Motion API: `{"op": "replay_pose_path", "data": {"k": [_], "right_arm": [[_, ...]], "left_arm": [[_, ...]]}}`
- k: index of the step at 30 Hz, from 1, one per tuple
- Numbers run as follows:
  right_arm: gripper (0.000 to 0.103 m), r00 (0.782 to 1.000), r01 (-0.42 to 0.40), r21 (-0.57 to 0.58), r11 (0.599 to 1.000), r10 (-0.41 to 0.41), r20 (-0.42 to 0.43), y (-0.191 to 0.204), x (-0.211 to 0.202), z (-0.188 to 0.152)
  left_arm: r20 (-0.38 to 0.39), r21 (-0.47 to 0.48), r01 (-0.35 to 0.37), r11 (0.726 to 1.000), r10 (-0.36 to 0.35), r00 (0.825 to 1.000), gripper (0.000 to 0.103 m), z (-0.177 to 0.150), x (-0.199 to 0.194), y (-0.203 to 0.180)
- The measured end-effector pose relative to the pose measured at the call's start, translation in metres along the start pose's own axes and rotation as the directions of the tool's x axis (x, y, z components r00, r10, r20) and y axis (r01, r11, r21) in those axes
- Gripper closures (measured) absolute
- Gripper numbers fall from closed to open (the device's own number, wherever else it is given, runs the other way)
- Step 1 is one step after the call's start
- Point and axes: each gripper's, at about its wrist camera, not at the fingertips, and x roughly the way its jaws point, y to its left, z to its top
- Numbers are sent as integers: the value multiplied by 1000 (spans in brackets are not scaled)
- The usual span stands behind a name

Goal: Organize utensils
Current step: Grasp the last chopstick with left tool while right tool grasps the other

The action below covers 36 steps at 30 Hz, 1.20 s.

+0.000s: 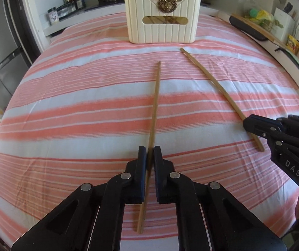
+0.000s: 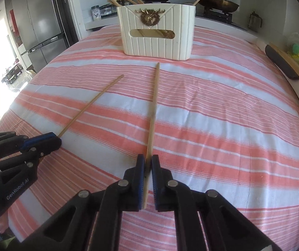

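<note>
Both grippers are clenched, one chopstick each. Left gripper grasps the left chopstick well back from its middle; a short tail sticks out below the jaws toward the bottom of the left wrist view. Right gripper grasps the right chopstick near its rear end; the long front part runs up the centre of the right wrist view toward the holder. Both sticks appear to lie on or just above the striped cloth that covers the surface.

Holder: cream, ribbed, upper centre in both views, well apart from both grippers. More chopsticks already stand in it, slanting out at upper left and upper right of its rim.

Risks, judged from here:
- Thin round sticks pinched far off their middle: the long free end could sag or swivel in the pads on lifting.
- A stick that swivels may miss the holder's mouth or strike its front wall.
- The slanting sticks inside could block entry or get knocked out.
- Two arms converging on one narrow opening: the held sticks may cross or the grippers collide.
- A tip dragging could snag the cloth.
</note>
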Motion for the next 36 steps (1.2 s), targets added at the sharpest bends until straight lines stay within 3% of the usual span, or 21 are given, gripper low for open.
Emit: {"op": "replay_pose_path", "data": {"k": [4,9,10,12,13,14,15,16,19,23,28,31,35,36], "right_arm": [[97,999,40,46,998,-40,3,-13,-24,-23],[96,997,50,91,995,-45,-59,-20,-55,-68],[96,997,59,95,994,-53,-64,-20,-61,-74],[92,997,62,124,990,-56,-52,-25,-70,-78],[87,998,56,141,988,-51,-38,-28,-75,-77],[73,999,52,151,987,-50,-18,-29,-78,-76],[60,998,55,153,987,-56,2,-30,-80,-73],[58,997,69,146,987,-73,17,-31,-80,-68],[58,998,59,118,991,-62,24,-34,-71,-52],[58,999,17,75,997,-14,-34,-30,-49,-36],[58,991,-1,-5,1000,0,-132,-25,-19,-20],[58,989,8,-47,999,-15,-147,-24,-6,-5],[70,988,-7,-35,999,1,-153,-28,20,31],[78,988,-9,-20,1000,6,-156,-30,27,42]], "left_arm": [[-4,-55,17,998,-17,1000,99,-13,-10,11],[-11,-66,30,997,-30,999,97,-36,-25,24],[-12,-75,43,996,-44,999,94,-38,-27,26],[-14,-98,98,990,-100,995,76,-40,-30,31],[-13,-109,123,986,-125,992,60,-39,-31,34],[-9,-116,136,984,-138,990,51,-38,-32,36],[-4,-117,136,984,-138,990,50,-35,-33,38],[-1,-111,134,985,-135,991,50,-32,-33,39],[-10,-94,138,986,-140,990,50,-22,-30,43],[-27,-50,127,991,-128,991,50,-8,-21,46],[-57,4,125,992,-125,991,50,9,-4,44],[-94,38,125,991,-121,988,52,24,15,37],[-105,71,106,992,-98,990,53,52,34,27],[-108,73,106,992,-98,989,54,58,39,25]]}}
